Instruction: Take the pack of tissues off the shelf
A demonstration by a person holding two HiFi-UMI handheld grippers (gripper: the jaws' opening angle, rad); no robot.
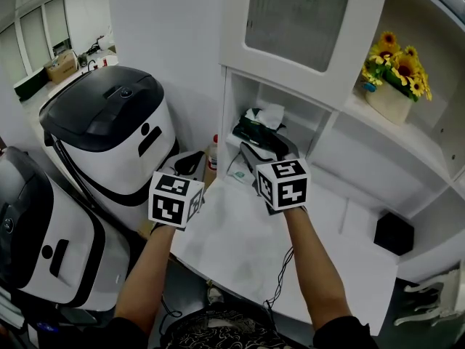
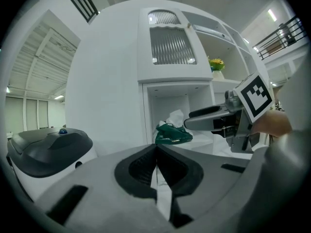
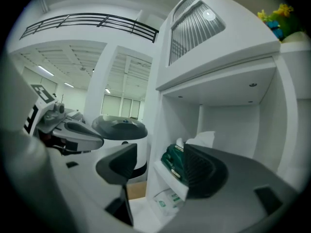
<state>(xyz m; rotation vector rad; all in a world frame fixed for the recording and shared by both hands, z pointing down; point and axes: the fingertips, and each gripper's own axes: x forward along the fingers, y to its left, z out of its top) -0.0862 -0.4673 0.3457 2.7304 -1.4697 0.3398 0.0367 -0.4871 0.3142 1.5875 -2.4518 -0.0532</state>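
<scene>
Pack of tissues (image 3: 171,161): lies untouched on the shelf (image 3: 171,179) in the lower cubby, close to its front edge. Soft dark-green wrapper, with a crumpled white tissue poking from the top.
Right gripper (image 3: 158,168): jaws spread wide and empty, aimed into the cubby with the pack framed between them. It looks lined up for the grab. Ribbed dark pads.
Left gripper (image 2: 156,163): clenched on nothing, held low by the tabletop's (image 1: 240,242) left edge, apparently clear of the reach.
Cabinet door (image 1: 298,17): ribbed frosted panel in a smooth white frame, above the cubby.
</scene>
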